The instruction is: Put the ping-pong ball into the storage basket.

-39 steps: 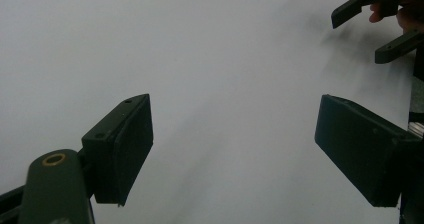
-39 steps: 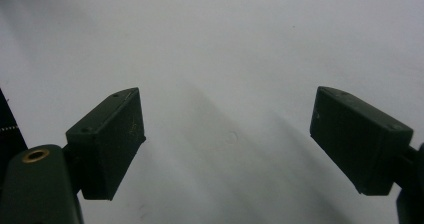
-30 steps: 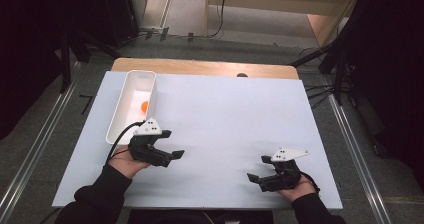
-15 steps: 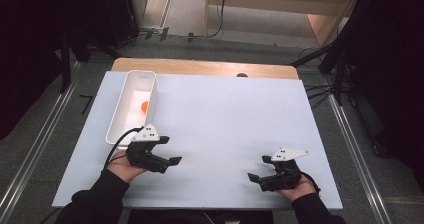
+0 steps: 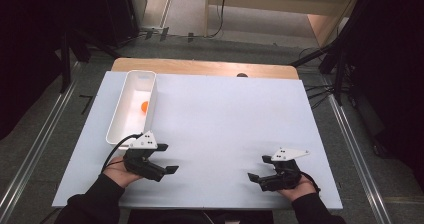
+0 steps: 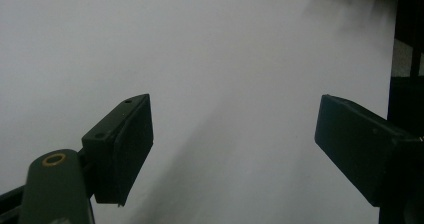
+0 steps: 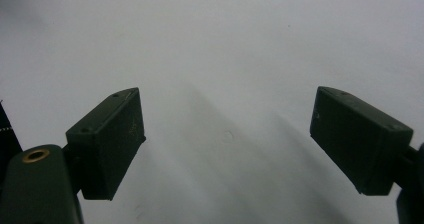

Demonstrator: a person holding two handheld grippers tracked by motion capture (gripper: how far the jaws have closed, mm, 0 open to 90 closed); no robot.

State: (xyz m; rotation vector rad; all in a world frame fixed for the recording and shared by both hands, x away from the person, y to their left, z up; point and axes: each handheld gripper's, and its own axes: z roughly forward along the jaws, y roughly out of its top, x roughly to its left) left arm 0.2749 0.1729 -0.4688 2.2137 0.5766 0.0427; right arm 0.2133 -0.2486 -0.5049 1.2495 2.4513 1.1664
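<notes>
A smooth, matte white sheet covers the desk (image 5: 225, 129), with a bare wooden strip along its far edge. A long, white, glossy rectangular bin (image 5: 131, 106) lies at the left, its long axis running from near to far; a small orange ball (image 5: 144, 106) rests inside. The left tongs (image 5: 170, 170), near the bin's near end, point toward the right; their flat black jaws stand wide apart, holding nothing. The right tongs (image 5: 252, 176), well apart, point left, equally wide and empty.
</notes>
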